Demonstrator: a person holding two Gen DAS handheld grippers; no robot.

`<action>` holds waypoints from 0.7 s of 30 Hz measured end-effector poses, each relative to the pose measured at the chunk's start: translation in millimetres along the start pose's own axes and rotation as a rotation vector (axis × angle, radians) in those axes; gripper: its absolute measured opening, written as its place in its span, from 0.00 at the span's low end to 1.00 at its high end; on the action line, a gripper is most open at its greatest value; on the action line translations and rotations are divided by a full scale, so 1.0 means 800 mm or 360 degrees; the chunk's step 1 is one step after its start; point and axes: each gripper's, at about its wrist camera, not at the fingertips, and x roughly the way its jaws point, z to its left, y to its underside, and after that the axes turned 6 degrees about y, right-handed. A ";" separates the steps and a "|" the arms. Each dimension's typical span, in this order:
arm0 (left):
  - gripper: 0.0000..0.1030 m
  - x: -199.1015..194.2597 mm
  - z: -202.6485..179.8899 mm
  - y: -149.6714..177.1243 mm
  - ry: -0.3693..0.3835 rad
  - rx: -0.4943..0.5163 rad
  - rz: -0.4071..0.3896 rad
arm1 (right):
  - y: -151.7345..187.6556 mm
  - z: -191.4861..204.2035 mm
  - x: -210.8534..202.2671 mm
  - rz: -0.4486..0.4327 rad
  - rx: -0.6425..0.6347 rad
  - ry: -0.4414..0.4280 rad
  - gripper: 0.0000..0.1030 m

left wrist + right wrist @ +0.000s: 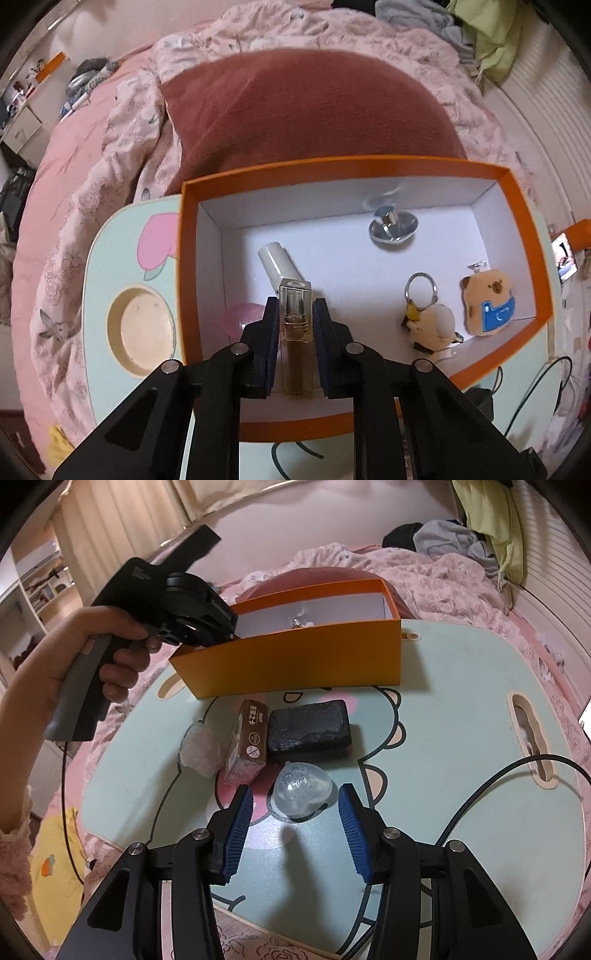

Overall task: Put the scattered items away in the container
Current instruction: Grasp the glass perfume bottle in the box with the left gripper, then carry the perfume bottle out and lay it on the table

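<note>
We find the left gripper [295, 325] pinching a small bottle [295, 332] above the orange box [509, 173], release pending, while the right gripper [295, 812] stands spread beside a clear shell [301, 788].

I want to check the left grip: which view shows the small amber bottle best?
The left wrist view: the amber bottle stands clamped in the left gripper over the orange box. In the right wrist view the box wall hides it.
</note>
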 end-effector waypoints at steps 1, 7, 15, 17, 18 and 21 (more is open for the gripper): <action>0.18 -0.009 -0.002 0.002 0.0027 0.0006 -0.0037 | 0.000 0.000 0.001 0.0004 -0.0001 0.0000 0.46; 0.18 -0.086 -0.017 0.018 0.0313 0.0039 -0.0241 | 0.002 0.000 0.005 0.0026 0.0009 0.0003 0.46; 0.18 -0.135 -0.026 0.097 0.0626 0.0079 -0.0277 | 0.003 0.000 0.006 0.0034 0.0020 0.0001 0.46; 0.18 -0.134 -0.020 0.117 0.0678 0.0064 -0.0267 | 0.003 0.000 0.007 0.0037 0.0020 0.0002 0.46; 0.18 -0.132 -0.017 0.128 0.0700 0.0066 -0.0258 | 0.003 0.001 0.007 0.0038 0.0019 0.0003 0.46; 0.18 -0.123 -0.009 0.152 0.0706 0.0031 -0.0254 | 0.003 0.001 0.007 0.0040 0.0016 0.0005 0.46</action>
